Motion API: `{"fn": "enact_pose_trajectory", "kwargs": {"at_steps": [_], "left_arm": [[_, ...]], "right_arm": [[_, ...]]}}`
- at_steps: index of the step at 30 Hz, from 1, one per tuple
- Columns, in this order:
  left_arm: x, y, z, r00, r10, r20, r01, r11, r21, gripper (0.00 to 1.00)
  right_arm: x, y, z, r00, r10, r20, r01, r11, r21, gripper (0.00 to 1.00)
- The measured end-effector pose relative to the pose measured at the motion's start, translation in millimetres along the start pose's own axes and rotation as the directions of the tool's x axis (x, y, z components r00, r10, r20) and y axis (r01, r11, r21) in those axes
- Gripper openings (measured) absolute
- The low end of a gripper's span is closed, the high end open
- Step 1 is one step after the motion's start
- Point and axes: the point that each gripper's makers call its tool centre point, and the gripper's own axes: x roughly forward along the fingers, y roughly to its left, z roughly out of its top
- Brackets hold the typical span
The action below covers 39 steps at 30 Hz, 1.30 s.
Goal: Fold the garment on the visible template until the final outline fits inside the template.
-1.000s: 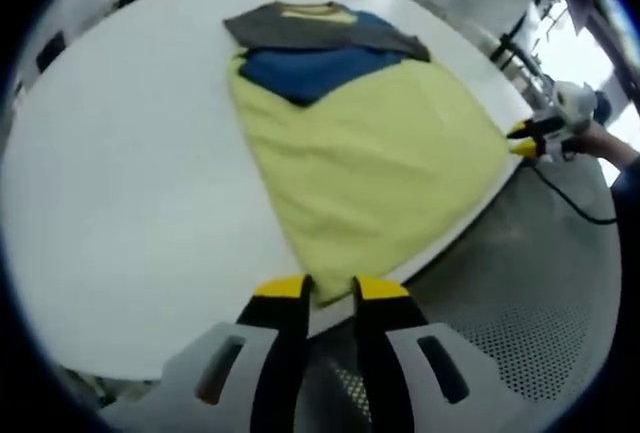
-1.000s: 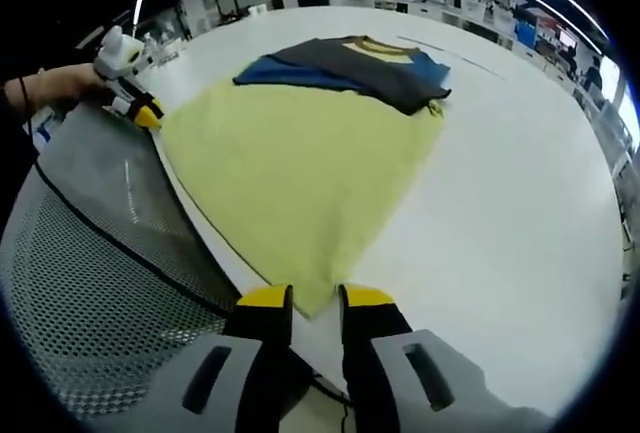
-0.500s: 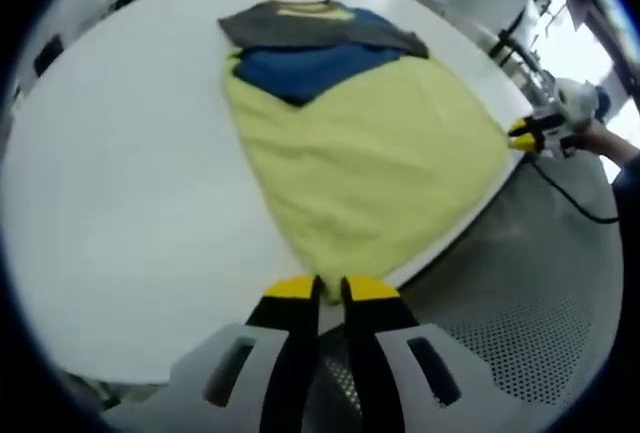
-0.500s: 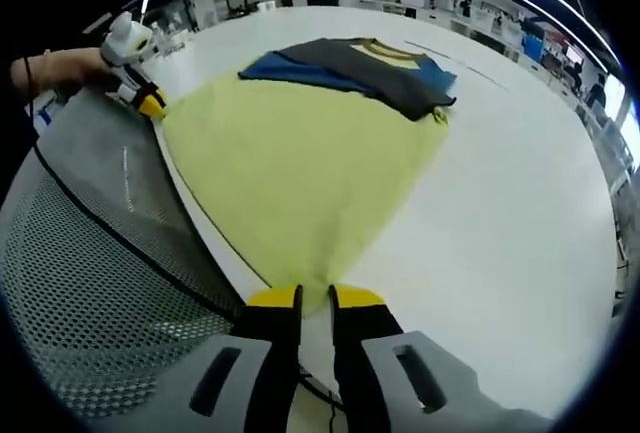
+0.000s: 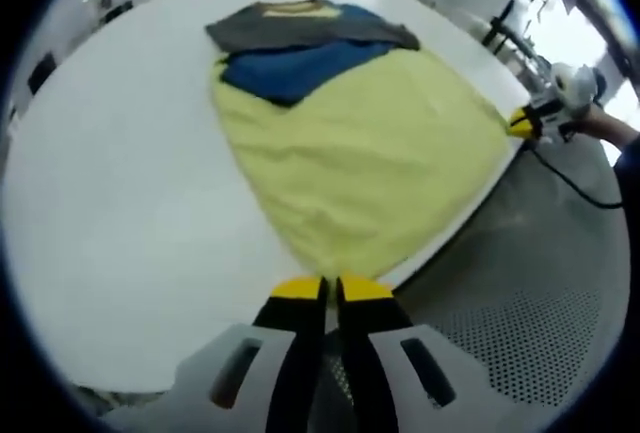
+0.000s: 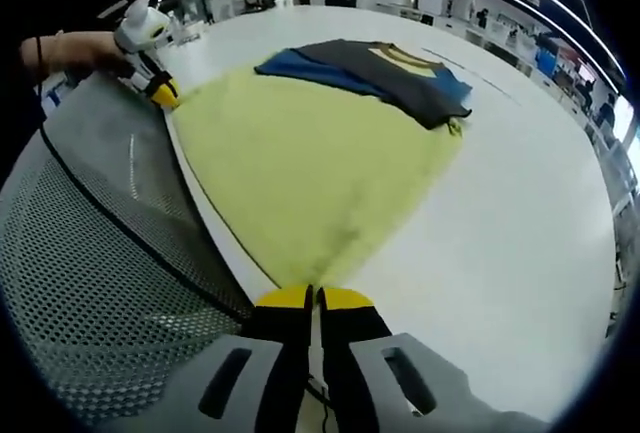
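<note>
A white counter [image 5: 120, 193] with a curved edge; beside it a grey perforated mesh surface [image 6: 90, 293] crossed by a black cable [image 5: 575, 188]; blurred workstations behind

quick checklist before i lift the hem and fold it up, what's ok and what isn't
1. Left gripper shut on the near corner of the yellow garment: ok, jaws together on the cloth edge.
2. Right gripper shut on the other hem corner: ok, jaws together on the cloth.
3. Hem between the two grippers lies flat along the table edge: ok.
4. Blue and grey folded part lies flat at the far end: ok.
5. Whole garment on the table: ok.
6. Template outline under the garment: cannot tell, no marking shows.
</note>
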Motion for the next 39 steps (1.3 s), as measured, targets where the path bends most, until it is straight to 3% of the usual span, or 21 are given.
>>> {"fn": "enact_pose_trajectory", "kwargs": {"at_steps": [7, 13, 19, 27, 39], "left_arm": [[1, 2.1, 1.5, 1.0, -0.001, -0.013, 0.002, 0.998, 0.058, 0.0], [-1, 1.0, 2.4, 1.0, 0.025, -0.002, -0.025, 0.997, 0.067, 0.0], [-10, -1.8, 4.6, 1.0, 0.014, 0.016, -0.015, 0.999, 0.038, 0.0], [-22, -2.3, 11.3, 0.998, 0.013, 0.062, -0.016, 0.999, 0.04, 0.0], [-42, -11.1, 7.2, 0.998, -0.029, 0.06, 0.028, 0.999, 0.024, 0.0]], "right_arm": [[0, 0, 0.4, 1.0, -0.003, 0.011, 0.003, 1.0, 0.007, 0.03], [-7, 2, 12.9, 0.996, -0.017, 0.082, 0.014, 0.999, 0.03, 0.03], [-15, -2, 15.5, 0.995, -0.023, 0.096, 0.021, 1.0, 0.023, 0.03], [-36, -7, 26.5, 0.981, -0.042, 0.19, 0.021, 0.994, 0.112, 0.03], [-60, 1, 29.2, 0.978, -0.021, 0.207, 0.005, 0.997, 0.076, 0.03]]}}
